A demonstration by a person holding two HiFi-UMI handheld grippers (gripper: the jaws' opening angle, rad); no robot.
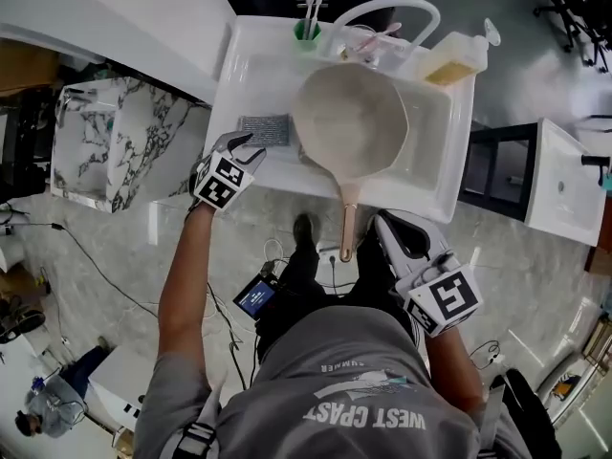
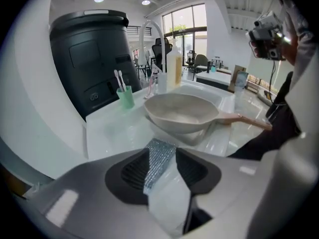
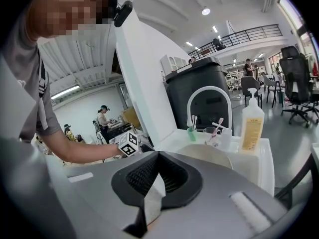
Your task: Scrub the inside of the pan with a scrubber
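R gripper (image 1: 384,223) hangs just beside pan (image 1: 349,122) handle, jaws pressed together, nothing betw them. L gripper (image 1: 247,149) jaws spread, scrubber (image 1: 263,129) at their tips, flat on sink (image 1: 251,75) ledge beside pan

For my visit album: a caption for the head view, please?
Pan resting on the sink, scrubber beside it, left gripper close by.

Pan (image 1: 349,122) is a speckled cream-beige, with a pinkish-tan handle (image 1: 348,220). Scrubber (image 1: 263,129) is silver-grey with a glittery mesh weave. Sink (image 1: 249,65) is plain glossy white, cup (image 1: 306,31) mint green, bottle (image 1: 454,60) pale yellow. Floor (image 1: 105,256) is veined grey marble, and the bin (image 2: 94,59) is nearly black.
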